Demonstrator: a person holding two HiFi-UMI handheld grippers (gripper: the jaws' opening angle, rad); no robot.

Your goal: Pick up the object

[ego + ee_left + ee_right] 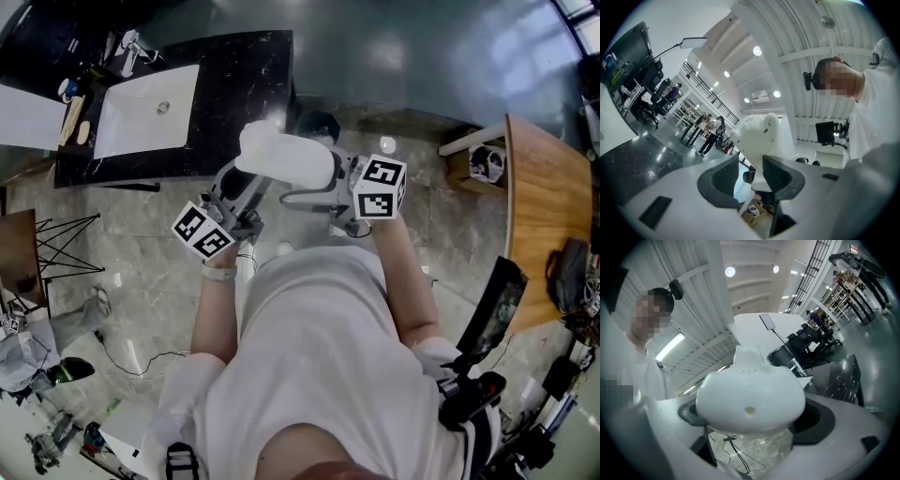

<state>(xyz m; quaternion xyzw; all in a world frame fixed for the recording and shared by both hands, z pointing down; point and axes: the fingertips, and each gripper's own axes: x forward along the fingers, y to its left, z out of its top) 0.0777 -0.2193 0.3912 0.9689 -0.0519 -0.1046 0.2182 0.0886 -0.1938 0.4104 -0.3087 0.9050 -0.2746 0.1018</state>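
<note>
Marble floor (122, 272), both tongs (749, 176) (750, 425) clamping white object (286, 157)

head view: I look steeply down | gripper views: tilted upward, close-in — all three share the white object (286, 155)

The white object (286, 155) is filling the whole gap between the right gripper's (754, 417) jaws, and a thin edge of it is sitting between the left gripper's (750, 176) jaws, so neither is leaving room for anything else. Ahead and to the left, the black counter (239, 103) with its white sink (150, 111) is blocking the way, and the wooden desk (542, 220) is closing off the right. Open floor (412, 89) is lying between them.
</note>
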